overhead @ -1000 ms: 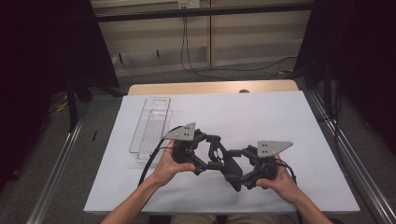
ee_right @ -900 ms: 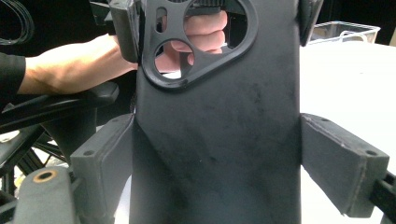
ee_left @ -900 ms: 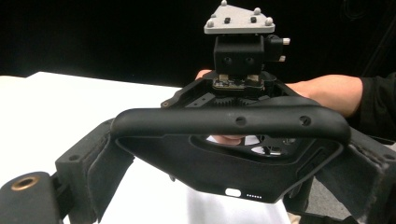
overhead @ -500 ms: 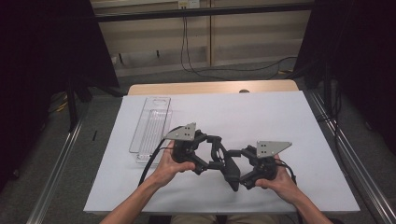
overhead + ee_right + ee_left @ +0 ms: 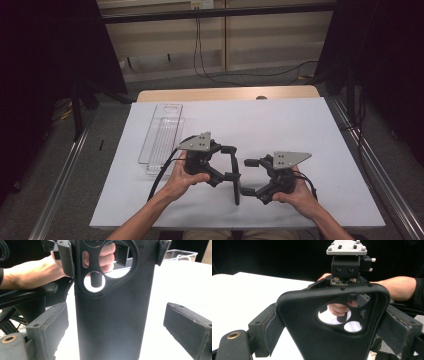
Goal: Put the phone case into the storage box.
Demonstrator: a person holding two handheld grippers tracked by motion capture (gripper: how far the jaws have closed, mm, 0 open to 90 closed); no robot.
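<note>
Black phone case (image 5: 236,182) stands on edge over the near-centre of the white table (image 5: 280,125), between both hands. Left gripper (image 5: 232,161) clamps it by the long edges. Right gripper (image 5: 248,176) — jaws just opened, pads clear of the case — faces it from the right.
</note>
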